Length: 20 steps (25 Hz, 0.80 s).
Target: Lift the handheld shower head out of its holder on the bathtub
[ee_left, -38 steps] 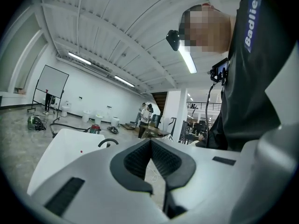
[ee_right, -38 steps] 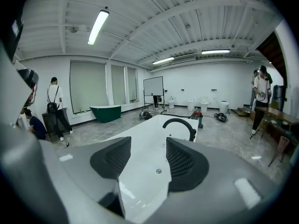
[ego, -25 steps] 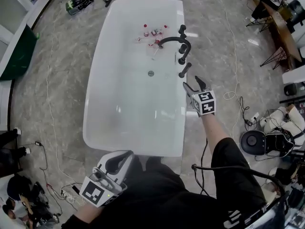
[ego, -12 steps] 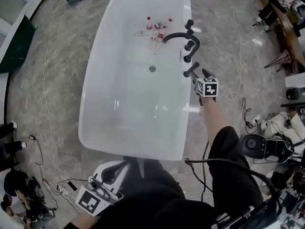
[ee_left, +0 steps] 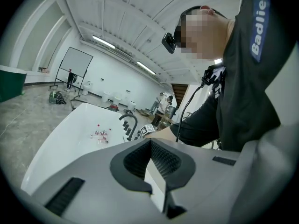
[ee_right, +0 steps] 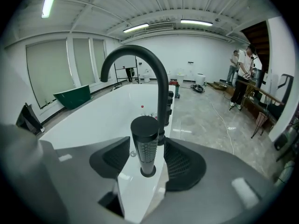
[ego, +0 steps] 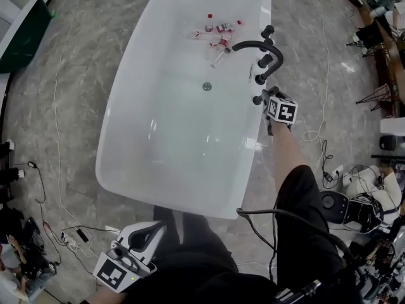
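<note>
Head view: the white tub [ego: 126, 163] runs away from the person, with a black faucet [ego: 253, 45] on its right rim. Small bottles [ego: 218, 33] lie in the basin beyond the drain [ego: 207, 87]. The right gripper [ego: 268, 100] is stretched out over that rim, its tip at the shower head [ego: 257, 99], the nearest of the black fittings. The left gripper [ego: 158, 230] hangs low by the person's body, well apart from the tub's near end.

Left gripper view: it points across the tub toward the faucet. Its fingers [ee_left: 170, 161] are clenched tip to tip with nothing between them, so this gripper plays no part for now.

Right gripper view: the shower head stands upright as a black, dimpled cylinder, its foot seated in the holder [ee_right: 147, 172] on the white rim. The fingers flank it left and right, released, with a sliver of space showing on each side, so there is no grip yet. The faucet arches up just behind.

Judging by this, the reach and the lining-up are done. The fingers have yet to close on the cylinder, and the straight pull upward out of the holder has not begun. The shower head shows no tilt or rise from its seat.
</note>
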Motion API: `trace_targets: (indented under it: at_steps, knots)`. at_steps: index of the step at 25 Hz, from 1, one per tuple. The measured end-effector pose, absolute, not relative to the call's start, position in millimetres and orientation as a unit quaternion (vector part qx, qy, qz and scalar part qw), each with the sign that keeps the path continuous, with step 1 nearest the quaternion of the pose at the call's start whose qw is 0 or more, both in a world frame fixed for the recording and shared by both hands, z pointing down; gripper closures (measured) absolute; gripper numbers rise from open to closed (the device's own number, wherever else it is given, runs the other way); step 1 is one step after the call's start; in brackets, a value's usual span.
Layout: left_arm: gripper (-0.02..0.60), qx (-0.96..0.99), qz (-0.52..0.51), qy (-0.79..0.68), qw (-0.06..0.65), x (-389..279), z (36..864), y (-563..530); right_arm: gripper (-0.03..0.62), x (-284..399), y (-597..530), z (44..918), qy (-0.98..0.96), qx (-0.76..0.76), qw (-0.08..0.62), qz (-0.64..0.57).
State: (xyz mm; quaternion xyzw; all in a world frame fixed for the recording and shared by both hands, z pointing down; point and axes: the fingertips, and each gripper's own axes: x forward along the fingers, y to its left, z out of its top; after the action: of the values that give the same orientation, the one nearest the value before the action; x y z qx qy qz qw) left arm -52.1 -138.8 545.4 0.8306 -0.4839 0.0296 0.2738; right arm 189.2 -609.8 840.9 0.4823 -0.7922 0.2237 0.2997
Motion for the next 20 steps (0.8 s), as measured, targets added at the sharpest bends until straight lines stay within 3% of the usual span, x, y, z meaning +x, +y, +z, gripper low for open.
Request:
trace_targets:
  at_steps: [1,3,20]
  knots:
    - [0.577,0.828,0.029,-0.487,0.275,-54.3,547.6,-137.7,0.378,189.0,-612.8,841.0,-0.790,0.486,0.300,0.224]
    - [0.577,0.824,0.026,-0.493,0.278,-57.7,550.4,-135.8,0.461,188.2,-616.1,840.7,-0.784,0.494,0.303,0.224]
    - [0.577,0.856,-0.015,-0.457,0.240,-28.4,499.5,-117.5,0.464,199.3,-532.1,784.1,-0.786,0.494,0.298,0.224]
